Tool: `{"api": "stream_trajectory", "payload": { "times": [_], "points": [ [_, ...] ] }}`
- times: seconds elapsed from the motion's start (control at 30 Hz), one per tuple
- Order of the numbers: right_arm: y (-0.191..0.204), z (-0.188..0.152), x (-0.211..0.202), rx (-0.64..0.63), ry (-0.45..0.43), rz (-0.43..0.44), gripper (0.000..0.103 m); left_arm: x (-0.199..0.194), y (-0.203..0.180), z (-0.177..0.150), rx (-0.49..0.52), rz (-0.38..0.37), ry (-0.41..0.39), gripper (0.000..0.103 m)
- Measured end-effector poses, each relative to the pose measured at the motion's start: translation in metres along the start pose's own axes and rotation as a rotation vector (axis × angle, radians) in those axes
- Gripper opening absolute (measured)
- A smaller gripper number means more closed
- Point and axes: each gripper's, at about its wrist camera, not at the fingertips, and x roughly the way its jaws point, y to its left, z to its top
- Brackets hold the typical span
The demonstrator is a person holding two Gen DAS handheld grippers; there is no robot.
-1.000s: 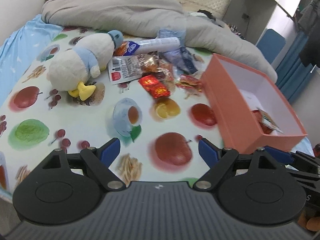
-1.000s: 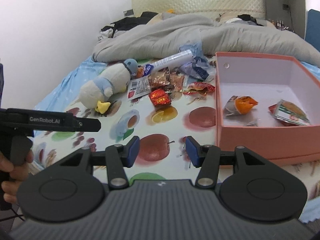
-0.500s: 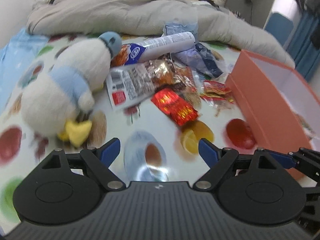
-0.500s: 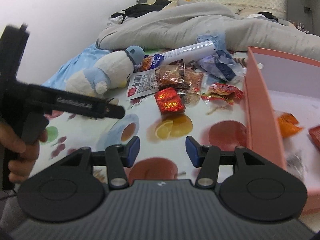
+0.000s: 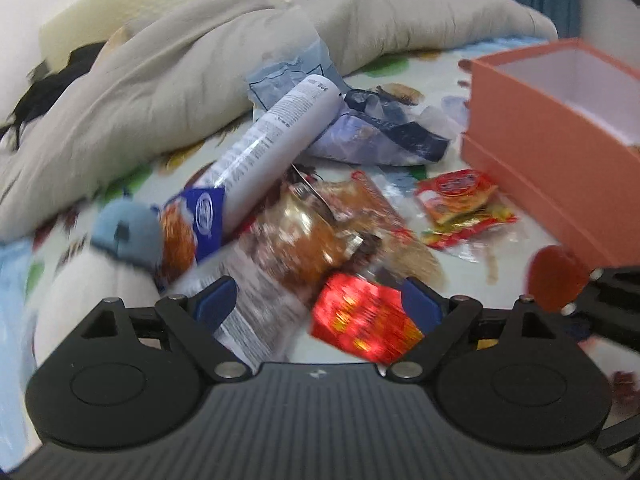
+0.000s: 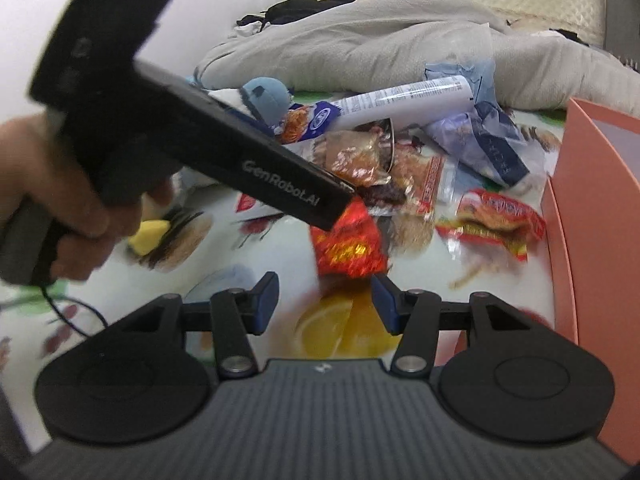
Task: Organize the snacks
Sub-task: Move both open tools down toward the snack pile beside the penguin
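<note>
Red packet (image 5: 366,322) just ahead between wide-spread, newly widened left gripper (image 5: 316,300) blades, untouched; right gripper (image 6: 325,300), half-open, empty, nearer.

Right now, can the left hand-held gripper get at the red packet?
Probably yes. The left hand-held gripper is open, with the red packet lying just ahead between its fingers; nothing lies over it.

A red foil packet (image 5: 366,326) lies nearest, crinkled, on the fruit-print sheet. Behind it sprawls a heap: a clear bag of brown snacks (image 5: 308,236), a white tube with a blue end (image 5: 276,148) slanting across the top, and a crumpled blue wrapper (image 5: 380,136). A red-and-yellow packet (image 6: 496,220) lies flat just beside the open orange box (image 5: 560,132).
</note>
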Motion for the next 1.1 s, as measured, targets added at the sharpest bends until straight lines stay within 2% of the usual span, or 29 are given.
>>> {"api": "stream_trajectory", "payload": {
  "times": [0.13,0.33,0.47,0.57,0.73,0.77,0.8,0.87,0.9,1.1],
  "points": [
    [-0.004,0.007,0.016,-0.02,0.007,-0.023,0.073,0.026,0.016,0.014,0.062,-0.008,0.032,0.096],
    [-0.004,0.013,0.035,-0.069,0.023,0.013,0.073,0.046,0.013,0.022,0.226,-0.041,0.06,0.097],
    [0.001,0.013,0.046,-0.106,0.039,0.004,0.073,0.06,0.007,0.018,0.288,-0.052,0.106,0.097],
    [-0.001,0.012,0.052,-0.112,0.045,-0.003,0.072,0.064,0.006,0.014,0.331,-0.023,0.122,0.097],
    [-0.007,0.011,0.054,-0.086,0.058,-0.007,0.056,0.07,0.017,0.012,0.299,-0.026,0.142,0.097],
    [-0.008,0.011,0.053,-0.085,0.058,-0.005,0.056,0.071,0.019,0.012,0.294,-0.031,0.143,0.097],
    [-0.008,0.011,0.052,-0.084,0.06,-0.003,0.056,0.07,0.021,0.012,0.285,-0.041,0.147,0.096],
    [-0.007,0.01,0.049,-0.085,0.059,-0.011,0.055,0.066,0.022,0.013,0.276,-0.047,0.145,0.087],
    [-0.006,0.01,0.047,-0.089,0.058,-0.015,0.055,0.063,0.023,0.013,0.276,-0.043,0.141,0.079],
    [-0.003,0.01,0.03,-0.081,0.047,-0.034,0.055,0.05,0.02,0.017,0.265,-0.039,0.144,0.064]
  ]
}}
